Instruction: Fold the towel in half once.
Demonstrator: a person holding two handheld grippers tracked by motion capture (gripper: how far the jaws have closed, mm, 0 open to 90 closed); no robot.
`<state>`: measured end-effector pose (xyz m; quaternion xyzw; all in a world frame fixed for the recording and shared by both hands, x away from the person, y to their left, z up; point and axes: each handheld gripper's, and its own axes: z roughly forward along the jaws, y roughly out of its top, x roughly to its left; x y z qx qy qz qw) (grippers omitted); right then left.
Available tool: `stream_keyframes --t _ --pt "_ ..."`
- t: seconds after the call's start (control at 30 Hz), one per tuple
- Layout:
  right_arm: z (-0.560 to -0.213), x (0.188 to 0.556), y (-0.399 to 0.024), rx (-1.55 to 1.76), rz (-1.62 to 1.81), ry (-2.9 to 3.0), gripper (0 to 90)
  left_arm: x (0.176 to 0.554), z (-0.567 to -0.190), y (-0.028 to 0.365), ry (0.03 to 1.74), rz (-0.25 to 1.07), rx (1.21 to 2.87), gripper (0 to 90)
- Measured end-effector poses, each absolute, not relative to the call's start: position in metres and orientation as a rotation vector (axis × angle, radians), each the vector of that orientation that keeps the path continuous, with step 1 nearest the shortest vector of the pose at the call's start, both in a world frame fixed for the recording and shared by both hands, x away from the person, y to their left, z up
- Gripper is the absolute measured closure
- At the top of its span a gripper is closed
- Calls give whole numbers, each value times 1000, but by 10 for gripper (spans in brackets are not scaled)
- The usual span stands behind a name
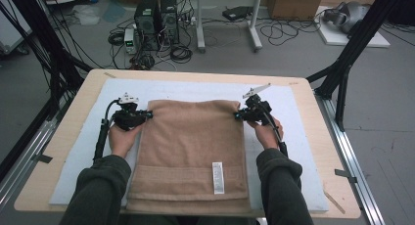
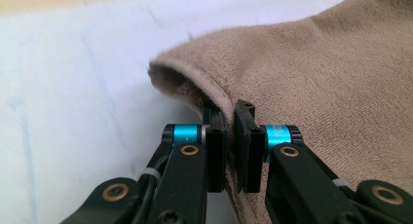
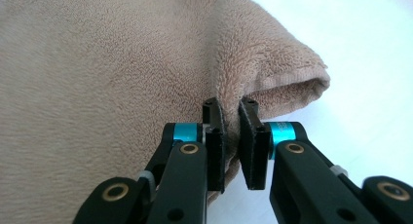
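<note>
The wooden tabletop (image 1: 58, 151) carries a pale blue mat (image 1: 195, 90), and a folded tan towel (image 1: 191, 151) lies along the mat's middle with a white label (image 1: 218, 177) near its front edge. The left gripper (image 1: 146, 115) pinches the towel's far left corner between its jaws; the right gripper (image 1: 238, 115) pinches the far right corner. Computer towers (image 1: 156, 22) and cables stand on the floor beyond.

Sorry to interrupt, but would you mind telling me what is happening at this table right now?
A person is handling a tan terry towel that lies folded on a pale blue mat over a light wooden table. The left gripper is shut on the towel's far left edge, and the right gripper is shut on its far right edge. The towel's white label faces up near the person.
</note>
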<state>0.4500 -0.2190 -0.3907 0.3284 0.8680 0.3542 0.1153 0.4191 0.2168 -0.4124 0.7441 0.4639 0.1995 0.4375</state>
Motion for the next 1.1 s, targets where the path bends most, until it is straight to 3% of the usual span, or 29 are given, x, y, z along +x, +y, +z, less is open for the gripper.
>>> stream_keyframes --t 0.13,0.2,0.23,0.3,0.5,0.6,0.9,1.1 --pt "-363 461 -221 944 1061 2451 786 432 -387 217 1127 584 1784 826" --pt "-360 468 -225 1013 1038 2381 572 438 -384 216 1169 631 1793 677" --pt "-362 471 -228 1050 1026 2380 540 438 -384 217 1174 626 1801 599" --pt "-367 472 -233 1100 1017 2411 490 437 -388 219 1175 582 1835 587" --pt "-377 452 -232 1076 971 2540 437 418 -394 224 1132 473 1926 525" --pt "-374 429 -226 952 1036 2537 463 396 -396 226 1067 500 1926 509" --pt "-388 366 -220 821 1115 2601 449 328 -413 232 934 397 1983 408" --pt "-403 340 -227 799 1161 2646 504 291 -424 231 856 373 2039 415"
